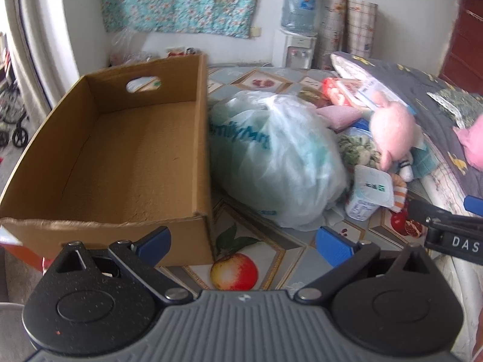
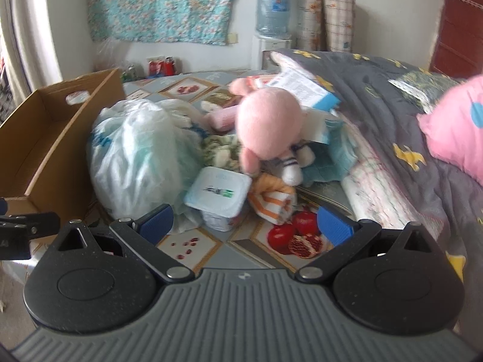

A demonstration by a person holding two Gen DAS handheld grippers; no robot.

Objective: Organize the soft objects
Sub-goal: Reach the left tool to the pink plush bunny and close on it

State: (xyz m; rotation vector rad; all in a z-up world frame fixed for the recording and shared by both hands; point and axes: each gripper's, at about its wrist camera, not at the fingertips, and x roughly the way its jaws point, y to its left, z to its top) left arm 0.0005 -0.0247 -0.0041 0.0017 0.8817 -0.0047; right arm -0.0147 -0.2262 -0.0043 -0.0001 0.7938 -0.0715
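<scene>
- Cardboard box (image 1: 120,150) sits empty at the left of the fruit-print mat (image 1: 271,250), with a stuffed white plastic bag (image 1: 271,163) just beside its wall.
- Both claws spread wide, holding nothing — left gripper (image 1: 243,242) faces the box corner, right gripper (image 2: 246,221) faces the pile.
- Sorting looks barely begun; the pink plush toy (image 2: 268,120), atop the heap, seems the likely first pick — approach, close, carry boxward.

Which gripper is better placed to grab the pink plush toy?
Probably the right gripper: open, with the pink plush toy straight ahead. The left gripper faces the cardboard box and plastic bag.
</scene>
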